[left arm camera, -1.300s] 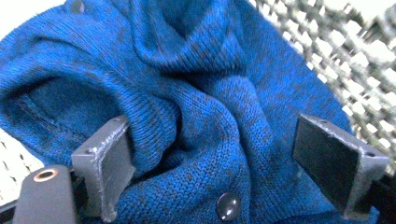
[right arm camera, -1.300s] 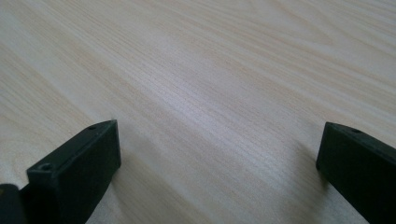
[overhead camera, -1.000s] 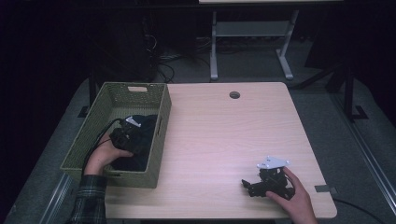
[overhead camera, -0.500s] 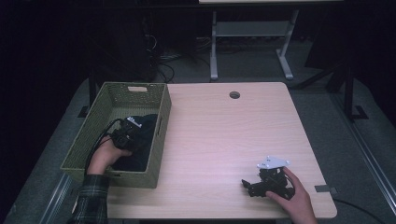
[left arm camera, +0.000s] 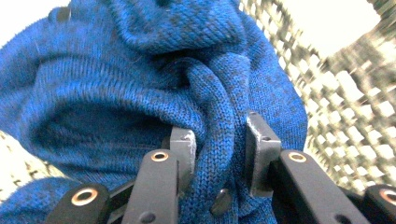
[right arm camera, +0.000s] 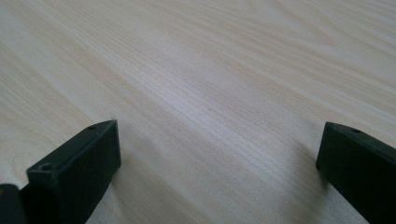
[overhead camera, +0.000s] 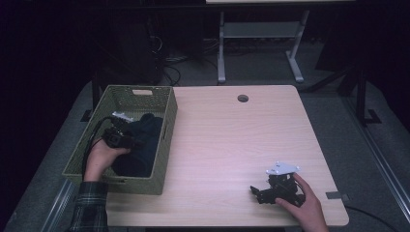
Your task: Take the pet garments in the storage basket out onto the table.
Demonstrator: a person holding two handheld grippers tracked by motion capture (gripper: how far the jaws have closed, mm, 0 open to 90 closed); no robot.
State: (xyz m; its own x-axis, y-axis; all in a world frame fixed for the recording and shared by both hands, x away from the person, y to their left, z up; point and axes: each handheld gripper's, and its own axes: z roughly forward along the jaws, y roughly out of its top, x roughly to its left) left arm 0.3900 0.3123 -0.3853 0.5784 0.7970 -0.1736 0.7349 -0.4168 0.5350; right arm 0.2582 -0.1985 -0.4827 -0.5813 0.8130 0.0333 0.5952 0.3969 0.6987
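L gripper (left arm camera: 218,151) is inside the green basket (overhead camera: 164,145), jaws pinched on a fold of the blue sweater (left arm camera: 140,84); grip looks shallow, prob. one ridge only. Lift slow & straight up so it clears the wall. R gripper (overhead camera: 263,193) rests on the table (overhead camera: 232,140), jaws wide, empty.

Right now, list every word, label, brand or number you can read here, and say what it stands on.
None: no readable text on the green basket, the blue knit garment, the table, the left gripper or the right gripper.
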